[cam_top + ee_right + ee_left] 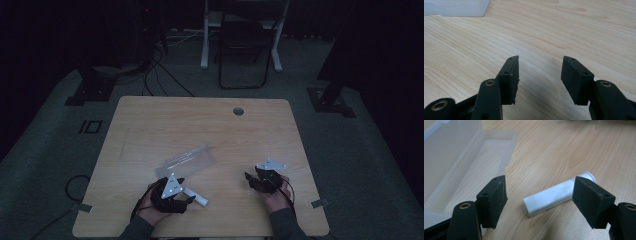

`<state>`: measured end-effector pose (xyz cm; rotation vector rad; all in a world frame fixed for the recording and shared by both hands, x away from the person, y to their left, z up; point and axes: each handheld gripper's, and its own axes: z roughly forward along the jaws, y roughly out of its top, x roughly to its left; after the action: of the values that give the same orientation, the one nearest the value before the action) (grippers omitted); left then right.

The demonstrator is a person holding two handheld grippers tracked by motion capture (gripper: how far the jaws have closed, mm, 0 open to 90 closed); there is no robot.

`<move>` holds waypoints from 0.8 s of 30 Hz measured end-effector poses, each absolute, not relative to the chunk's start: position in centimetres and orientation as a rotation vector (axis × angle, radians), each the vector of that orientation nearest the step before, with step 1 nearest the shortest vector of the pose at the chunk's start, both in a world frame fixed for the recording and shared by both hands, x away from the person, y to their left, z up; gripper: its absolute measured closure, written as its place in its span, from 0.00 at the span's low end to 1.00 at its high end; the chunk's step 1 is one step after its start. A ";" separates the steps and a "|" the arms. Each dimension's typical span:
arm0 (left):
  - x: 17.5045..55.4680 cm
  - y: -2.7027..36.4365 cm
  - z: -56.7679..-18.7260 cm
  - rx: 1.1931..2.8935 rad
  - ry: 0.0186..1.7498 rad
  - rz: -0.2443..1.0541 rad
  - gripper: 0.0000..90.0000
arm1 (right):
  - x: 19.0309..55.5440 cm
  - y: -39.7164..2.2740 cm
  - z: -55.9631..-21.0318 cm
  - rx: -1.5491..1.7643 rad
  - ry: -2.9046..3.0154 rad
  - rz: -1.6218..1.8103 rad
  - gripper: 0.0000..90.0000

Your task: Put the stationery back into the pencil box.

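Tube (554, 196): white, flat crimped end twd the L gripper's camera, round cap end away, lying flat on the wood table (210, 120). In high view it sits just right of L gripper (186, 196), near the front edge.

L gripper: jaws wide apart, tube lies on the table betw them, pads not pressing on it. Right pad (590, 203) overlaps the cap end in L gripper view, can't tell if it touches; left pad well clear of the crimped end. Nothing gripped.

Clear plastic case (186, 161): open, empty as far as visible, lying diagonal mid-table, just beyond L gripper. L gripper view has its tray and lid at upper left, close beside the left jaw.

R gripper (260, 181): front right of table, well apart from tube and case. Jaws abt half spread, bare wood betw them, holding nothing. R gripper view catches a corner of the case at top left.

Both forearms come in at the bottom edge. Room ard the table is dark; cable hole (238, 111) at far side of tabletop.
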<state>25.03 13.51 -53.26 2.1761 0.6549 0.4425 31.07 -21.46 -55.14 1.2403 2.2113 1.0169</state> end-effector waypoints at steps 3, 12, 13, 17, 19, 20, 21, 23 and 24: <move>25.2 13.2 -53.3 2.182 0.636 0.420 0.28 | 30.9 -21.6 -55.3 1.248 2.208 1.018 0.54; 25.4 12.3 -53.8 2.214 0.584 0.368 0.24 | 30.5 -22.3 -55.7 1.271 2.195 1.006 0.54; 25.4 12.2 -53.8 2.221 0.588 0.371 0.24 | 30.5 -22.4 -55.7 1.273 2.196 1.009 0.54; 25.6 11.9 -54.1 2.229 0.588 0.364 0.24 | 30.4 -22.5 -55.7 1.281 2.191 1.016 0.54; 25.7 11.6 -54.2 2.235 0.579 0.359 0.24 | 30.4 -22.6 -55.8 1.289 2.188 1.016 0.54; 25.7 11.5 -54.3 2.243 0.573 0.357 0.24 | 30.4 -22.6 -55.8 1.293 2.187 1.017 0.54; 25.7 11.4 -54.3 2.253 0.565 0.352 0.24 | 30.5 -22.7 -55.8 1.293 2.185 1.017 0.54; 25.6 11.4 -54.4 2.261 0.559 0.350 0.27 | 30.5 -22.8 -55.8 1.294 2.184 1.018 0.54; 25.6 11.2 -54.5 2.274 0.549 0.353 0.27 | 30.5 -22.8 -55.8 1.301 2.182 1.019 0.54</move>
<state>25.56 11.15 -54.51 2.2738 0.5494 0.3526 30.48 -22.80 -55.83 1.3007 2.1824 1.0188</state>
